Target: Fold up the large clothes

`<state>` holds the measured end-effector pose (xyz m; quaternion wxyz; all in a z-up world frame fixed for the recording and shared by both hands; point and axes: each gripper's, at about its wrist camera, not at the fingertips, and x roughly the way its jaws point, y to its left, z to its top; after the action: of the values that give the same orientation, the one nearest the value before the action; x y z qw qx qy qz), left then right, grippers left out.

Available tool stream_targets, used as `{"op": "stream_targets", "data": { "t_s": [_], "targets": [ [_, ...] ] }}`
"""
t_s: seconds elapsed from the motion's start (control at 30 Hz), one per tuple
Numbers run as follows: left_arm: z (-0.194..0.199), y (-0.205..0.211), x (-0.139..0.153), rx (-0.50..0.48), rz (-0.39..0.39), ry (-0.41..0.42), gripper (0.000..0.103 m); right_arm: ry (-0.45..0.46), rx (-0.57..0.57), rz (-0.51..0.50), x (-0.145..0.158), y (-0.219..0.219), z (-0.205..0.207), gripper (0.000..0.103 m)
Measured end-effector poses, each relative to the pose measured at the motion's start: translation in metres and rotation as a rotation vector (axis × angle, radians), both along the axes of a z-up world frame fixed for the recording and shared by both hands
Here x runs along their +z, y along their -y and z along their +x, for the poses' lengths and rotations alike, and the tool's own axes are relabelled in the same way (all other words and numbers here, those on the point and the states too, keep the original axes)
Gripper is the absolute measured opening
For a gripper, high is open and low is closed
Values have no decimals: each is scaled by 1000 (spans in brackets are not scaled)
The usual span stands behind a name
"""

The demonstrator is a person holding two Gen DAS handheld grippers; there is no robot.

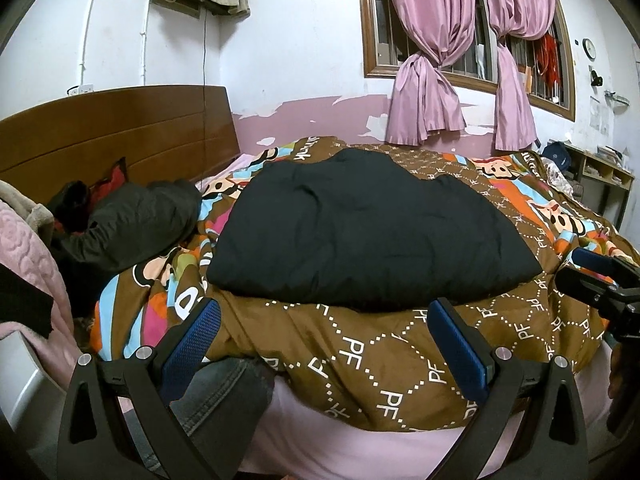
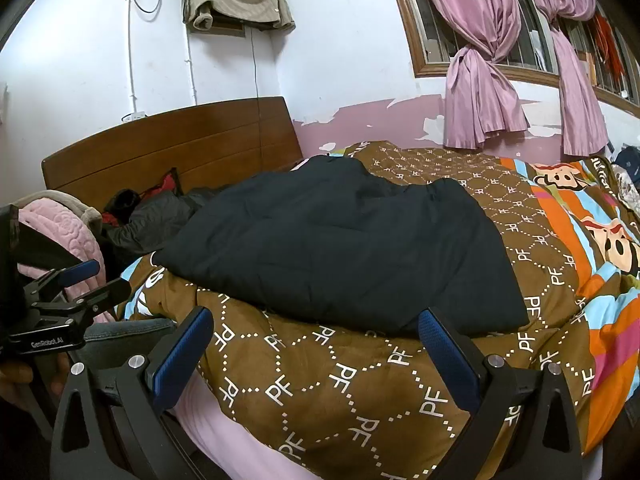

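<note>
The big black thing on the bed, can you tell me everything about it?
The black garment is a large, soft, slightly puffy piece of clothing, plain and matte with faint creases. It lies flat and looks folded, its thick near edge rounded. It rests on the brown patterned quilt in the middle of the bed. Neither the left gripper nor the right gripper touches it; both are open, just short of its near edge. Sleeves and zipper are not visible.

A bed [image 1: 304,440] with a brown patterned quilt [image 1: 360,356] carries a folded black garment [image 1: 372,232].
</note>
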<state>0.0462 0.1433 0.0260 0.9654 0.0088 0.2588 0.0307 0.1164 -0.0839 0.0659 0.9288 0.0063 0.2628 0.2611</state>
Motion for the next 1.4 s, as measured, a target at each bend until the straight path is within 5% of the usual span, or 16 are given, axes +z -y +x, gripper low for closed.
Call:
{"op": "stream_targets", "data": {
  "t_s": [1.4],
  "targets": [
    [0, 3, -5, -13, 9, -6, 101, -3, 0, -1, 0, -1, 0, 103]
  ]
}}
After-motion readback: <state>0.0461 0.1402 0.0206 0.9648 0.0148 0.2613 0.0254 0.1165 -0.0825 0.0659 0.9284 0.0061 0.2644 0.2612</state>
